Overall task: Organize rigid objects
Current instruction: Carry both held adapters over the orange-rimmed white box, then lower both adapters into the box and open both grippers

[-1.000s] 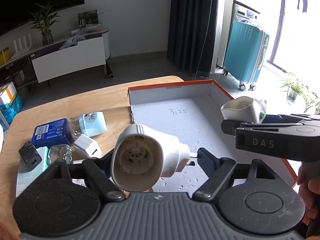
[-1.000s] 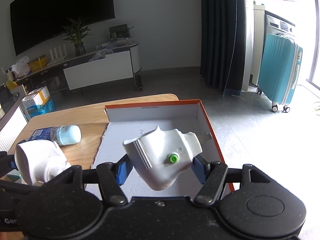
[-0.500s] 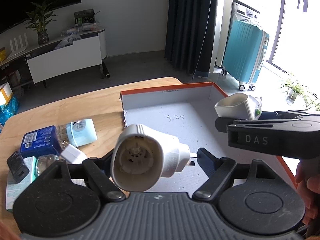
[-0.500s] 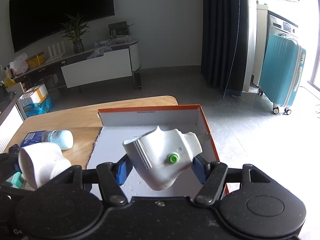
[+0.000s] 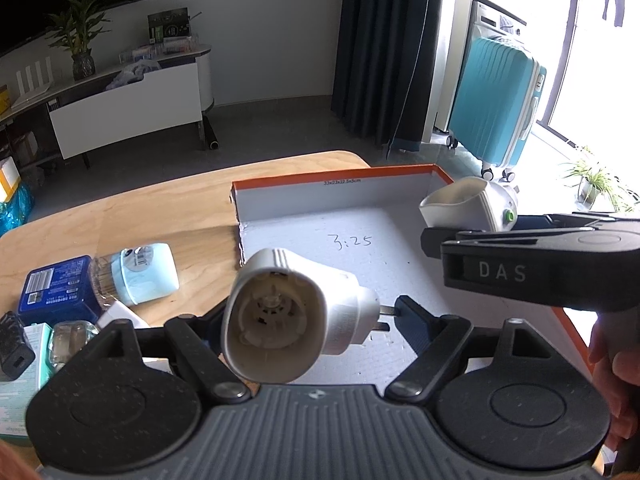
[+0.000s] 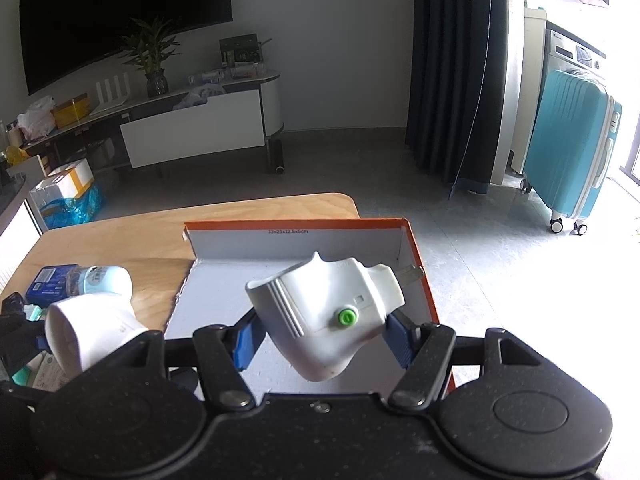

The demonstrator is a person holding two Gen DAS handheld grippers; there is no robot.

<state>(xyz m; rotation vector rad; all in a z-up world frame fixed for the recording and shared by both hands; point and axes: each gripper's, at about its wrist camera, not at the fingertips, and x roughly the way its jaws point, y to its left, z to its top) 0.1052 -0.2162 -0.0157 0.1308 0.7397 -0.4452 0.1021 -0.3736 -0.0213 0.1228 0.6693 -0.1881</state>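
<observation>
My left gripper (image 5: 308, 320) is shut on a white plug-in device (image 5: 288, 316), hollow end toward the camera and metal prongs pointing right, held above the near left part of the orange-edged box (image 5: 336, 180). My right gripper (image 6: 324, 332) is shut on a second white plug-in device (image 6: 324, 312) with a green button, above the box's (image 6: 296, 224) right side. In the left wrist view the right gripper's device (image 5: 468, 208) shows at the box's right wall. In the right wrist view the left gripper's device (image 6: 88, 332) shows at the left.
On the wooden table (image 5: 132, 216) left of the box lie a pale blue bottle (image 5: 140, 268), a blue packet (image 5: 56, 290), a black charger (image 5: 14, 344), a clear jar (image 5: 74, 338) and a white-green packet. A teal suitcase (image 5: 496, 104) stands on the floor beyond.
Both grippers have shifted right over the box, each still holding its device. The items on the table have slid left in both views.
</observation>
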